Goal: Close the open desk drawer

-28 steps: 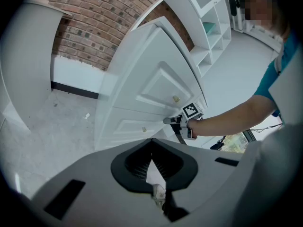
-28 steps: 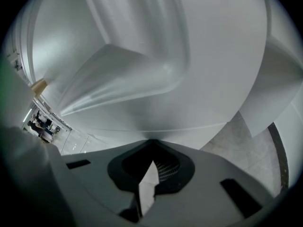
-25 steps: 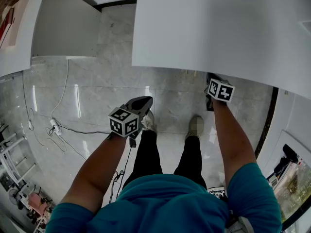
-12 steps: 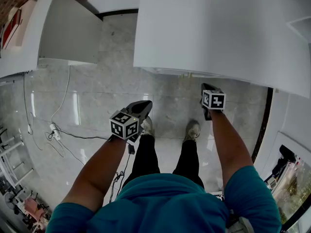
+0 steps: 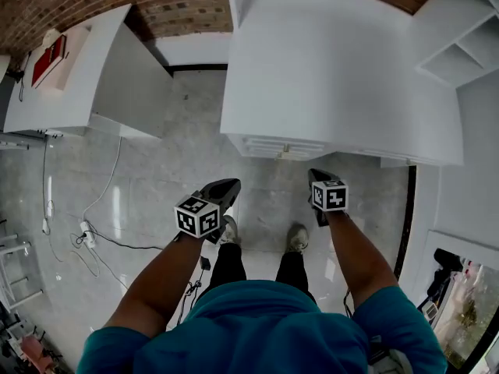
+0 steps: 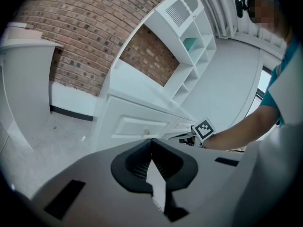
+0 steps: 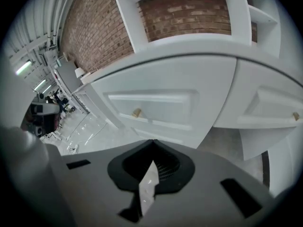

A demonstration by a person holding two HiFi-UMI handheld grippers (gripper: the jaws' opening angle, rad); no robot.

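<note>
Two grippers, left gripper (image 6: 151,144) and right gripper (image 7: 153,144), jaws pressed together on nothing (tips meeting). The white bench's (image 5: 327,68) drawer (image 7: 156,109) lies ahead of the right jaws, apart from them.

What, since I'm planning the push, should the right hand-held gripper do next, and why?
Probably ease the right hand-held gripper forward, jaws shut, until it meets the drawer front near its knob: that front stands proud of the neighbouring front, and the gripper hangs short of it.
</note>
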